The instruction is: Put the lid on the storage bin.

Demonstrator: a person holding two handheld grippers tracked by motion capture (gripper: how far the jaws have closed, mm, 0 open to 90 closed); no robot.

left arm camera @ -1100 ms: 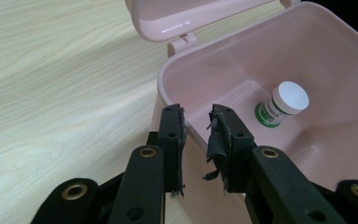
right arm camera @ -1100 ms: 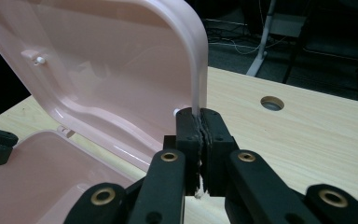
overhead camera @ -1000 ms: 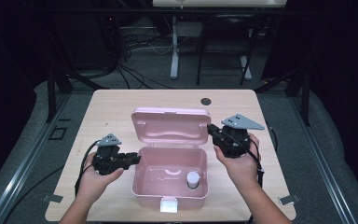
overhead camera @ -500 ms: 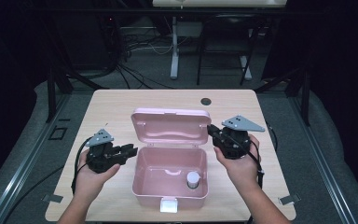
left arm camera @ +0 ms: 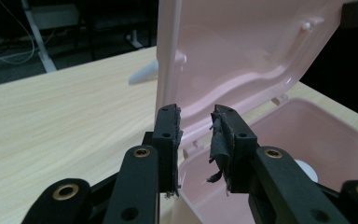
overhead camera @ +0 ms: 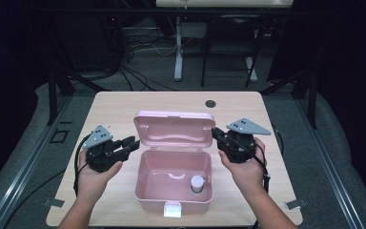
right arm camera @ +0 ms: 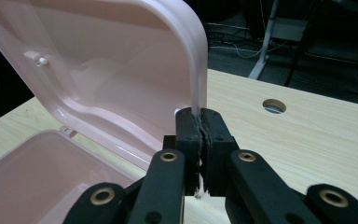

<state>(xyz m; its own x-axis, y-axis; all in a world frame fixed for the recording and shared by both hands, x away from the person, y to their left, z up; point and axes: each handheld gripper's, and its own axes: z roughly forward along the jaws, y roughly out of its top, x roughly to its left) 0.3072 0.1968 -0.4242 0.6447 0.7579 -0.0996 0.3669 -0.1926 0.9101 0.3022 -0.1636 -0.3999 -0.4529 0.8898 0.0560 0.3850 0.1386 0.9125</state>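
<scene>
Right now the pink box (overhead camera: 174, 183) stands open in the middle of the desk (overhead camera: 124, 102), its lid (overhead camera: 174, 129) raised upright at the back edge and a small white-capped jar (overhead camera: 198, 183) sitting in the front right corner of the tub. The right tongs (overhead camera: 215, 133) are pinched tight on the lid's right edge, as the right gripper view shows, with the thin pink rim clamped between the pads. The left tongs (overhead camera: 132, 143) stand partly apart just beside the lid's left edge; their jaws have just been opening, and in the left gripper view the rim lies near the gap without either pad pressing on it. By the look of it, the step in hand is handling the lid, with the left side freshly let go. Next, the right tongs alone must steady or swing the lid, slowly, so the light box does not tip or slide.
</scene>
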